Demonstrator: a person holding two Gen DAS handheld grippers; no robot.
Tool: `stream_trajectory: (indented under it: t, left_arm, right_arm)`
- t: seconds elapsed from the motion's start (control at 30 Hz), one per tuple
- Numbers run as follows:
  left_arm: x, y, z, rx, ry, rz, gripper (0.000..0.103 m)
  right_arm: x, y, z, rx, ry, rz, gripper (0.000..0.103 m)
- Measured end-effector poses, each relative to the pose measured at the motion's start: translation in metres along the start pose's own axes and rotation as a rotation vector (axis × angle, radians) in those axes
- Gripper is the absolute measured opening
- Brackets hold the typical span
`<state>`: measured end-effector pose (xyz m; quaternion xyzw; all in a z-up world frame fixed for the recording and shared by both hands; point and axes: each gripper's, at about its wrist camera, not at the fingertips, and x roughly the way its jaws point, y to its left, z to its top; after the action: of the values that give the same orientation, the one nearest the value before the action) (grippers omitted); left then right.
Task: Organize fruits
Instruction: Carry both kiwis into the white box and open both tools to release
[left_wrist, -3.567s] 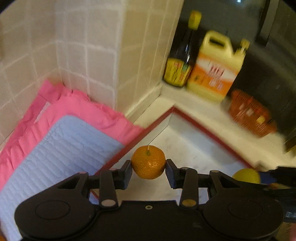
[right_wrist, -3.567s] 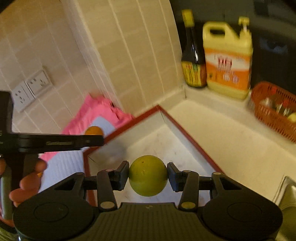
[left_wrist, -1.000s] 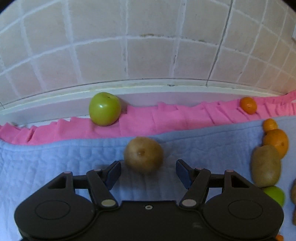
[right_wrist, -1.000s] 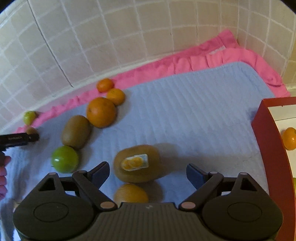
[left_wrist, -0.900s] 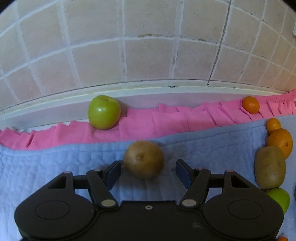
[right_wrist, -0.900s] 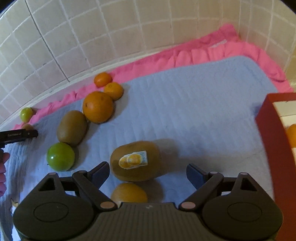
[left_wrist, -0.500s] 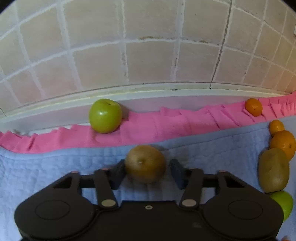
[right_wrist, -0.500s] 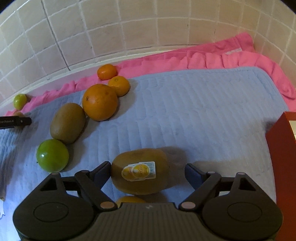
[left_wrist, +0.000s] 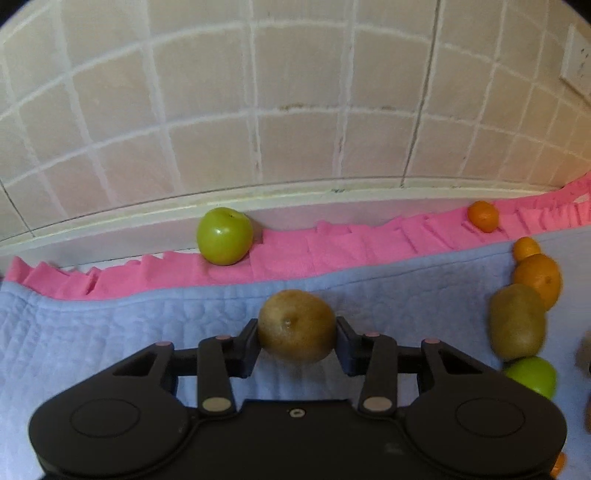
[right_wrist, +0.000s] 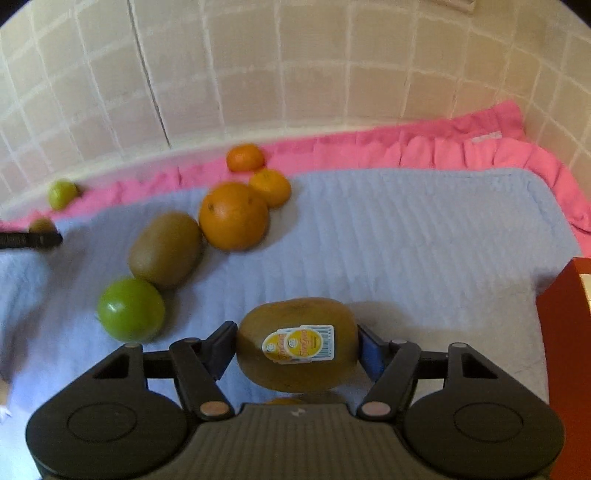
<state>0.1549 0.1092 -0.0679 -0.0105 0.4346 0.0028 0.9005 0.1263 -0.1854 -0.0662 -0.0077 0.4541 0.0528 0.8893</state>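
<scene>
My left gripper (left_wrist: 297, 334) is shut on a small brown kiwi (left_wrist: 296, 325) over the blue quilted mat (left_wrist: 110, 332). My right gripper (right_wrist: 295, 347) is shut on a large stickered kiwi (right_wrist: 297, 343) above the same mat (right_wrist: 406, 240). On the mat lie a green apple (right_wrist: 131, 309), another kiwi (right_wrist: 165, 249), a big orange (right_wrist: 233, 216) and two small tangerines (right_wrist: 270, 186). A second green apple (left_wrist: 224, 236) sits on the pink cloth by the wall.
A tiled wall (left_wrist: 295, 110) runs along the back. A red-rimmed tray edge (right_wrist: 565, 350) is at the right. Another orange fruit (right_wrist: 284, 400) lies partly hidden under my right gripper. The left gripper's tip (right_wrist: 33, 240) shows at the far left.
Both grippers have closed from open onto their kiwis. The right view has shifted closer to the stickered kiwi.
</scene>
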Motion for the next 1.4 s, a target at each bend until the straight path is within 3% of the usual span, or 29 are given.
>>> stream_trajectory:
  t: [0.13,0.37,0.57,0.8,0.97,1.17,1.4]
  left_arm:
    - [-0.023,-0.011,-0.002,0.011,-0.025,-0.024,0.050]
    - [-0.069,-0.072,0.001,0.132,-0.101,-0.076,0.050]
    - [-0.094,-0.153,0.010,0.267,-0.147,-0.239,0.051]
    - [-0.108,-0.285,0.017,0.448,-0.187,-0.471,0.051]
    - [-0.108,-0.377,0.017,0.537,-0.159,-0.640,0.051]
    - [-0.083,-0.487,0.015,0.663,-0.034,-0.793,0.051]
    - [-0.036,-0.568,0.003,0.751,0.088,-0.780,0.050]
  right_arm:
    - [-0.031,-0.008,0.000,0.032,-0.063,0.022,0.070]
    - [-0.080,-0.046,-0.029,0.136,-0.118,0.036,0.070]
    - [-0.129,-0.095,-0.056,0.247,-0.155,-0.039,0.070]
    - [-0.186,-0.178,-0.089,0.406,-0.202,-0.223,0.070]
    - [-0.205,-0.243,-0.115,0.532,-0.188,-0.309,0.070]
    - [-0.188,-0.288,-0.132,0.613,-0.150,-0.257,0.070]
    - [-0.141,-0.309,-0.124,0.556,-0.097,-0.169,0.070]
